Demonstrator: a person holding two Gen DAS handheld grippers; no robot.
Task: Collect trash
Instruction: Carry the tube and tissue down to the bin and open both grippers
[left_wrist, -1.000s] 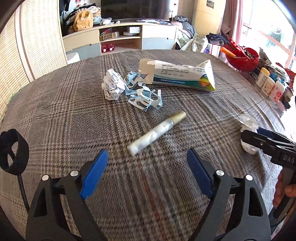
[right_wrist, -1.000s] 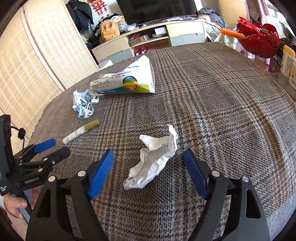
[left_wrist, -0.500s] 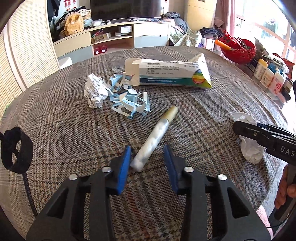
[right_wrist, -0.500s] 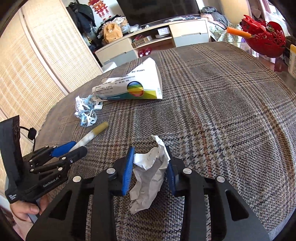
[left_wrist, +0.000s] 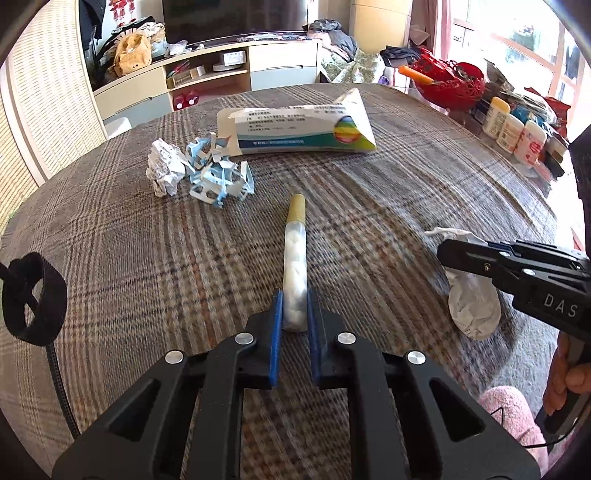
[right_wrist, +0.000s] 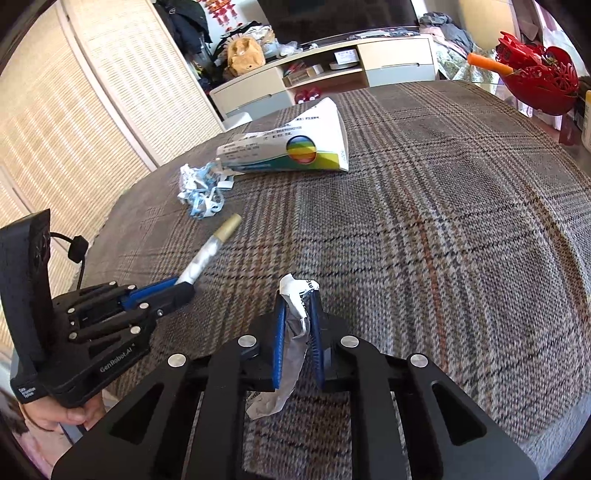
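Plaid-covered table (left_wrist: 424, 192), both grippers angled down over it.
Left gripper (left_wrist: 294, 295) is closing on the clear tube (left_wrist: 294, 266); right gripper (right_wrist: 297, 295) is closing on crumpled paper (right_wrist: 295, 332).

The table (left_wrist: 424, 206) wears a rough woven plaid cloth, matt throughout. The tube (left_wrist: 294, 266) looks like clear glossy plastic packed with white cotton under a dull gold cap, while the wad (right_wrist: 291, 332) is crumpled white paper. Each claw is matt black plastic with smooth blue pads (left_wrist: 276, 332) and shiny metal rivets.

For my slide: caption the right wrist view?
Right gripper closing on crumpled paper; left gripper closing on a tube.
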